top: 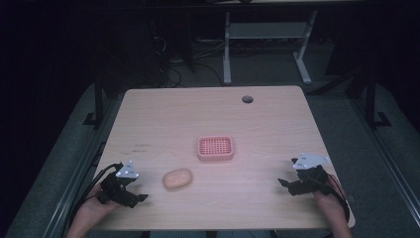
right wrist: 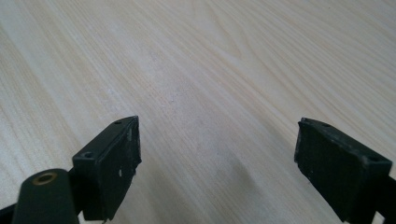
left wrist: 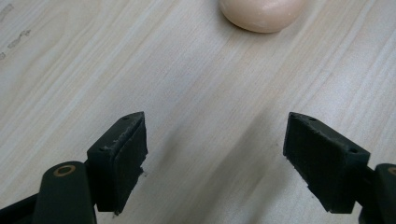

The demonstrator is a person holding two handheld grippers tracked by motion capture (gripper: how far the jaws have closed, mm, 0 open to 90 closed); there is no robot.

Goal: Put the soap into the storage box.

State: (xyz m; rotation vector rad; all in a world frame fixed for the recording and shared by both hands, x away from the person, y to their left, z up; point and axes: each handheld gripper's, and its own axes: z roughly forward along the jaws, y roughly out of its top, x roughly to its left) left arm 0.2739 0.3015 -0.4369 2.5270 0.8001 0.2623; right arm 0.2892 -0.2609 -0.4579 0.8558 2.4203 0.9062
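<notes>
high view | left tongs [top: 141, 197] released, empty, worktop [top: 208, 114] 8 o'clock | soap [top: 178, 178] just beside at their 2 o'clock, apart | right tongs [top: 283, 182] released, empty, 4 o'clock | pink tray [top: 215, 148] centre

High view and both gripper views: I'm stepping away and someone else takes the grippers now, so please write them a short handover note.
Left gripper: open, holding nothing, near the table's front left edge, aimed at the soap.
Right gripper: open, holding nothing, at the front right, over bare wood.
Soap: peach bar lying on the table just right of the left gripper, untouched.
Soap dish: pink, slotted, mid-table beyond the soap, with nothing in it.
Done: nothing yet.
Left: probably pick up the soap with the left gripper and set it in the soap dish.
</notes>
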